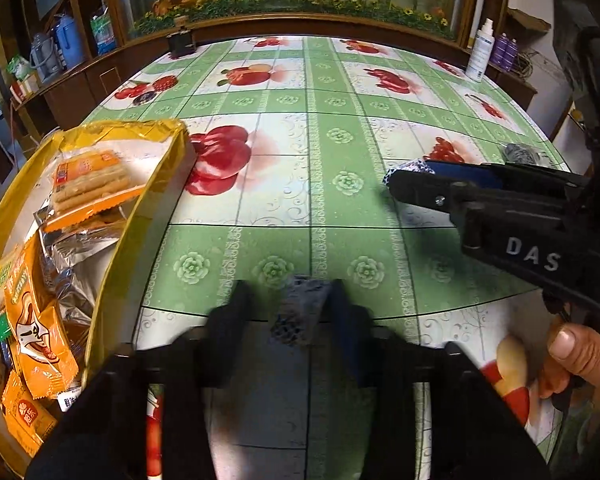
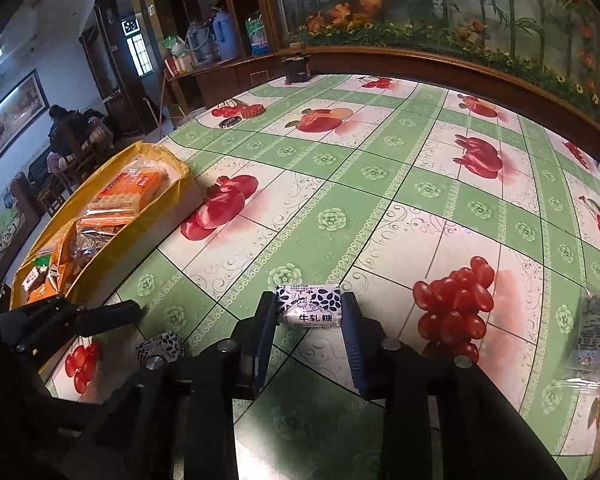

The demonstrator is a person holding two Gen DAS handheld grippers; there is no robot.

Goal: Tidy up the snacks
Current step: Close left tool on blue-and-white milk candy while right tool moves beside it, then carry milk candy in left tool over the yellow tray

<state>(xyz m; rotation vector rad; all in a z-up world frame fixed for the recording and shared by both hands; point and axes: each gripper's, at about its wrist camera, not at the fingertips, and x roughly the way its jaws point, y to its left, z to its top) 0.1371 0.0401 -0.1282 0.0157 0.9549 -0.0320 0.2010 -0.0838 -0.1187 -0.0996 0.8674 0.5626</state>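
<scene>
A yellow box (image 1: pixel 156 184) with several orange biscuit packets (image 1: pixel 88 180) stands on the table's left; it also shows in the right wrist view (image 2: pixel 140 224). My left gripper (image 1: pixel 296 308) is shut on a small black-and-white candy (image 1: pixel 298 312), blurred, above the table near the box. My right gripper (image 2: pixel 309 308) is shut on a white nougat candy (image 2: pixel 309 306) with black print. In the left wrist view the right gripper (image 1: pixel 416 184) sits at the right with that candy (image 1: pixel 406 168) at its tip. The left gripper (image 2: pixel 112 316) and its candy (image 2: pixel 160 346) show low left in the right wrist view.
The table (image 1: pixel 312 200) has a green fruit-print cloth. A white spray bottle (image 1: pixel 480 52) stands at the far right edge. A small dark box (image 1: pixel 182 42) sits at the far edge. Clear plastic packets (image 2: pixel 596 328) lie at the right. A wooden cabinet with a glass panel runs behind.
</scene>
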